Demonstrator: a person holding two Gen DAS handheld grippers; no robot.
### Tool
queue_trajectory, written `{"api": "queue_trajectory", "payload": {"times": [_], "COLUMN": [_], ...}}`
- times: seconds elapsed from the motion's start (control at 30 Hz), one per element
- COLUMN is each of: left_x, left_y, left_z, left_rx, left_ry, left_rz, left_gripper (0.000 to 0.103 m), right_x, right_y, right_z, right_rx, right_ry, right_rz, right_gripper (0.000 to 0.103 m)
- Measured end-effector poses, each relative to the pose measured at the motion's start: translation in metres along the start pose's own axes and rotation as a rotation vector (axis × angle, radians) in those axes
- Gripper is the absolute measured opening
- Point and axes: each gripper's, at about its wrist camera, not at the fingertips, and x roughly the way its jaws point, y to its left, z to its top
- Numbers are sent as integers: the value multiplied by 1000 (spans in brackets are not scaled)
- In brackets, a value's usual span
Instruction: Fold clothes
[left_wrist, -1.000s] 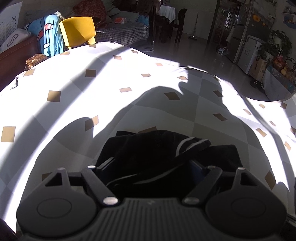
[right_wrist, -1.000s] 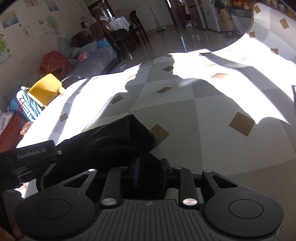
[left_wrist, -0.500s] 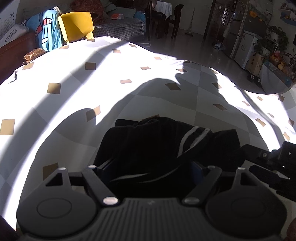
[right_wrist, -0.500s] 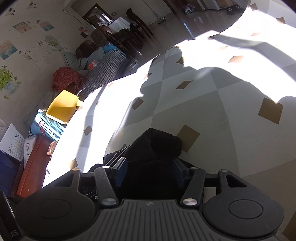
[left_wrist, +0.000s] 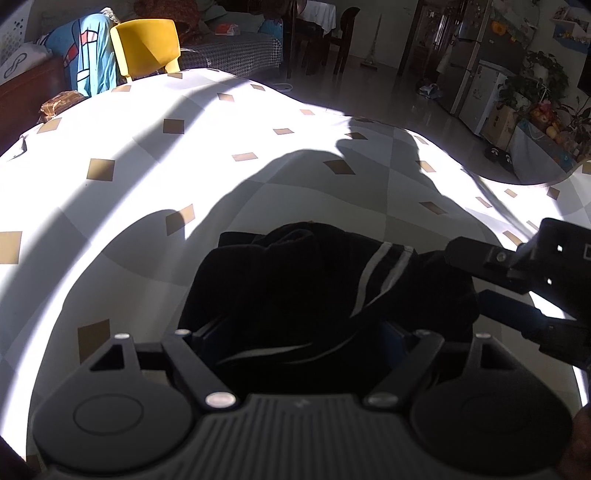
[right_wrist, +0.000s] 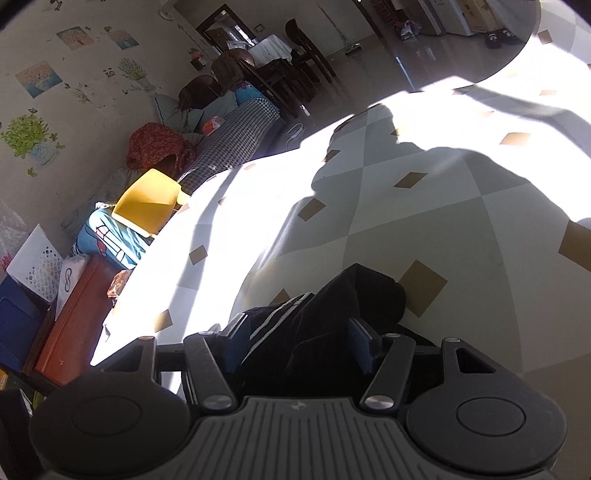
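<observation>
Floppy black garment (left_wrist: 295, 295) bunched on the bench (left_wrist: 110, 221)
Right gripper (right_wrist: 295, 339) fingers opening around it; left gripper (left_wrist: 295, 339) wide, probably gripping nothing; pinch an edge.

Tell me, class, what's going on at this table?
A person with a handheld tool in each hand is folding a black garment with white stripes on a checked tablecloth. The left tool stands wide around the bundle; the right tool is opening, cloth between its fingers.
</observation>
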Motion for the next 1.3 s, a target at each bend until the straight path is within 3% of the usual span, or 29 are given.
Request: {"api": "queue_trajectory", "payload": {"times": [0.1, 0.13, 0.17, 0.23, 0.4, 0.53, 0.67, 0.83, 1.07, 1.3], "left_x": [1, 1, 2, 1, -7, -15, -23, -24, -16, -26], "left_y": [-2, -2, -2, -1, 2, 2, 1, 7, 17, 5], "left_z": [-2, -2, -2, -4, -5, -5, -9, -14, -17, -24], "left_rx": [14, 18, 23, 27, 31, 48, 71, 64, 29, 83], "left_ry": [2, 2, 1, -5, -41, -70, -81, -63, -17, -39], "left_rz": [2, 5, 10, 17, 22, 12, 9, 24, 50, 10], "left_gripper": [83, 85, 89, 95, 103, 103, 103, 103, 103, 103], "right_x": [12, 15, 18, 20, 1, -19, -32, -47, -65, -94], "right_y": [5, 6, 7, 7, 11, 16, 13, -5, -22, -27], "right_z": [-8, -11, -13, -17, -13, -8, -5, 2, -4, -9], "right_rx": [-62, -84, -102, -128, -168, -192, -197, -139, -137, -159], "right_ry": [19, 27, 31, 30, -46, -116, -159, -169, -111, -196], "right_rz": [-49, -61, -76, -102, -104, -130, -222, -332, -399, -355], "right_gripper": [59, 53, 37, 23, 12, 11, 11, 11, 11, 33]}}
